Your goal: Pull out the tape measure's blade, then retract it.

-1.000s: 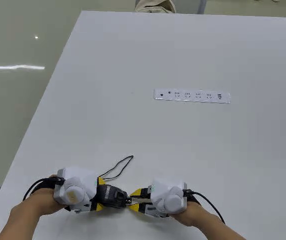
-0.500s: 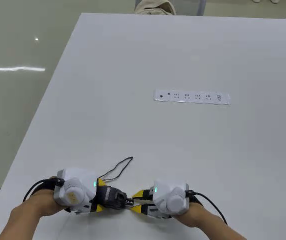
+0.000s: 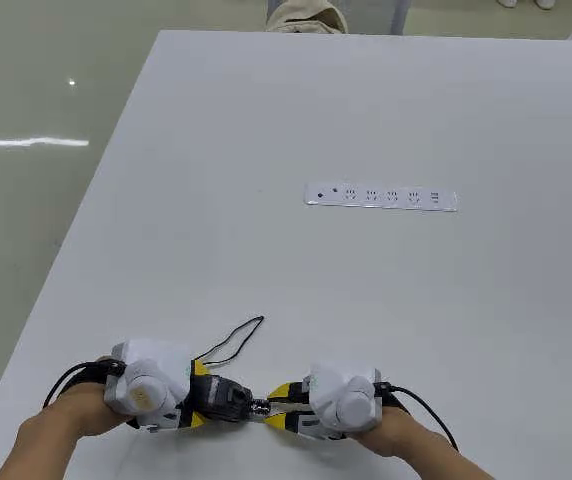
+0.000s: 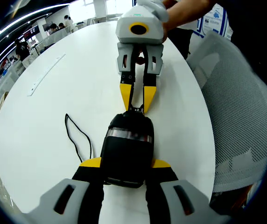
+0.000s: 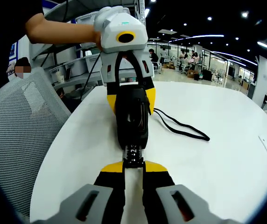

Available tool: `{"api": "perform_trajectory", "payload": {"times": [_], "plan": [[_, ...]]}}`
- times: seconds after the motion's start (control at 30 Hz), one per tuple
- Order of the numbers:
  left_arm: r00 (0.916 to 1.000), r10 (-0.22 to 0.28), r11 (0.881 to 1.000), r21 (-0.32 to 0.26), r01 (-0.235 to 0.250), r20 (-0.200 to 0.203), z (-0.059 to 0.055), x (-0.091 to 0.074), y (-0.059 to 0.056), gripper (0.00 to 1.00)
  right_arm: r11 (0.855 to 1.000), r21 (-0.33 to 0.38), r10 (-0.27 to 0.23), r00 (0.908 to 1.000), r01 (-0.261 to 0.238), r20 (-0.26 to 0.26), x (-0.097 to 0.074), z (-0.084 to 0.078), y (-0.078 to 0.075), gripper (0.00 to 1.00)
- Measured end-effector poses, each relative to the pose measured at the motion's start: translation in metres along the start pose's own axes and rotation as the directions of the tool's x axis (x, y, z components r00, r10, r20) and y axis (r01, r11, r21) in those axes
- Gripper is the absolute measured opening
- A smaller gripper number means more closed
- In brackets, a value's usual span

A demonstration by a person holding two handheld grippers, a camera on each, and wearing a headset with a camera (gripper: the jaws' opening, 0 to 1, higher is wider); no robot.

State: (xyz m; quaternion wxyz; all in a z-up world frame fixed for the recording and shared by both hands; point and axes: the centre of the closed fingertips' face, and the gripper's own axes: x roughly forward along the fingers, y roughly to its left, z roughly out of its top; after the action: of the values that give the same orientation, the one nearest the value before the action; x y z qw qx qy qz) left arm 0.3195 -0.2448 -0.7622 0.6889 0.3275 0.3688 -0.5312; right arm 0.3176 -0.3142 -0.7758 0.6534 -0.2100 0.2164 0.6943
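Where the person's two hands sit low at the near edge of the white table point(image 3: 366, 100), at about 6 o'clock in the head view, the grippers face each other nose to nose. The left gripper point(image 3: 198, 392) points toward 3 o'clock and the right gripper point(image 3: 274, 405) toward 9 o'clock. Both lie nearly level with the tabletop, with a hand wrapped behind each.

The tape measure point(image 4: 126, 149) is a black, rounded case with a greyish band across its top. A thin black strap point(image 3: 231, 340) loops away from it over the table toward 1 o'clock. Only a short stub of the blade point(image 5: 132, 154) shows beyond the case's mouth, with dark markings on it.

The left gripper's yellow-tipped jaws clamp the case from both sides, one at 9 and one at 3 o'clock in the left gripper view. Directly ahead at 12 o'clock, the right gripper's jaws are pressed together on the blade's end, almost touching the case.

A white power strip point(image 3: 381, 197) lies well apart toward 1 o'clock, and a mesh chair point(image 4: 236, 116) stands beside the table.
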Motion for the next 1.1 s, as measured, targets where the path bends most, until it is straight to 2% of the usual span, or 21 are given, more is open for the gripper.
{"api": "perform_trajectory", "payload": {"times": [1.1], "plan": [[0.9999, 0.000, 1.000, -0.002, 0.000, 0.014, 0.000, -0.001, 0.000, 0.30, 1.000, 0.001, 0.015, 0.9999, -0.015, -0.009, -0.017, -0.007, 0.000, 0.11]]}}
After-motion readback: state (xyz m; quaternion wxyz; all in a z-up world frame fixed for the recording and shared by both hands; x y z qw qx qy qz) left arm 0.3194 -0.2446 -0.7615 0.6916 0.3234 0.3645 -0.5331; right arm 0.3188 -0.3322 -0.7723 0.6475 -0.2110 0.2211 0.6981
